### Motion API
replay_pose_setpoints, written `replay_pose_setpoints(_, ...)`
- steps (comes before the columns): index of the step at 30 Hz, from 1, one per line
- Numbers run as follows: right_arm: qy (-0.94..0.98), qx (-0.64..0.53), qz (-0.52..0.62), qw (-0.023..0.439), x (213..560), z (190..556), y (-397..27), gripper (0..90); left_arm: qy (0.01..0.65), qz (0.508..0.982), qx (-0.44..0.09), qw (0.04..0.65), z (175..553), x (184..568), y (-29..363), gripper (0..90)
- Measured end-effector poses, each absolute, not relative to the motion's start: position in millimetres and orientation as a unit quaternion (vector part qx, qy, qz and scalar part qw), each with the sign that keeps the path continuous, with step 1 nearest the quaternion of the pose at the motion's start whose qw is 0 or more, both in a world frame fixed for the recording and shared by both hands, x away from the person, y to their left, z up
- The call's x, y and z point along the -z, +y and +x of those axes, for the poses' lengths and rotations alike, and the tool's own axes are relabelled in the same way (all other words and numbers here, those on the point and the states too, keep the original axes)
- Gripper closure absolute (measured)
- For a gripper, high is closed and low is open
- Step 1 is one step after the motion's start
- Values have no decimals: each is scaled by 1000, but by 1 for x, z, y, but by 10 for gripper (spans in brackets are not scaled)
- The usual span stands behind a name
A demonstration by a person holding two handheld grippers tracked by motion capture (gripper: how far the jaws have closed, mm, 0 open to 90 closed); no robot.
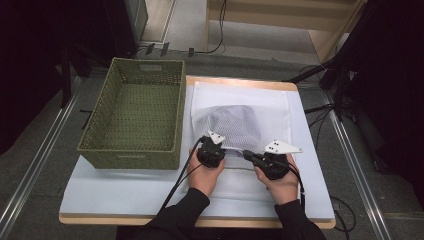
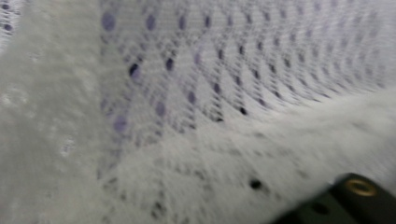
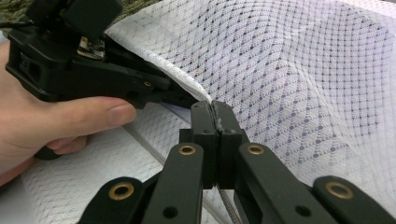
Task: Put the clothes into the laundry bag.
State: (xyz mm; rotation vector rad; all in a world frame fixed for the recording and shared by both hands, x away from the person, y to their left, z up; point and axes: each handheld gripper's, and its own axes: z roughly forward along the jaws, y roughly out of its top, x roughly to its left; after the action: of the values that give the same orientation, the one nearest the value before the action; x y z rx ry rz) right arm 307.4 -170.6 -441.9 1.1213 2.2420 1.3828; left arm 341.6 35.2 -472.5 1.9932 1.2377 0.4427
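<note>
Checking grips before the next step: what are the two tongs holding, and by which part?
Both the right tongs and left tongs pinch the white mesh laundry bag along its near hemmed edge.

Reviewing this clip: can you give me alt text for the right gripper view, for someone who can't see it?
The right gripper has its two black jaws shut on the edge of a white mesh laundry bag with something purplish showing through the mesh. At upper left, the person's left hand holds the left gripper, which meets the same edge.

High view overhead, claw views close, mesh bag [image 1: 235, 127] shared
</note>
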Motion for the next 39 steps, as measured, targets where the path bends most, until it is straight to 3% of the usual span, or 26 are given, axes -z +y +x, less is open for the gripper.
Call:
replay_pose_setpoints(3,775,-477,389,141,442,308,-172,900,452,788,-173,381,327,469,38,750)
replay_pose_setpoints(7,773,-479,391,142,442,309,-174,900,438,791,-178,389,310,467,47,728)
replay_pose_setpoints(11,772,-479,392,143,441,308,-176,900,446,791,-172,383,304,467,59,777)
replay_pose_setpoints(15,771,-480,392,144,440,307,-177,900,447,794,-186,368,300,469,69,900)
replay_pose_setpoints(29,776,-475,389,140,443,305,-176,900,488,773,-201,352,332,475,52,900)
replay_pose_setpoints(33,777,-474,391,141,444,305,-177,900,469,778,-186,375,323,473,59,900)
replay_pose_setpoints(39,777,-476,388,141,445,302,-179,900,424,788,-176,410,294,462,74,817)
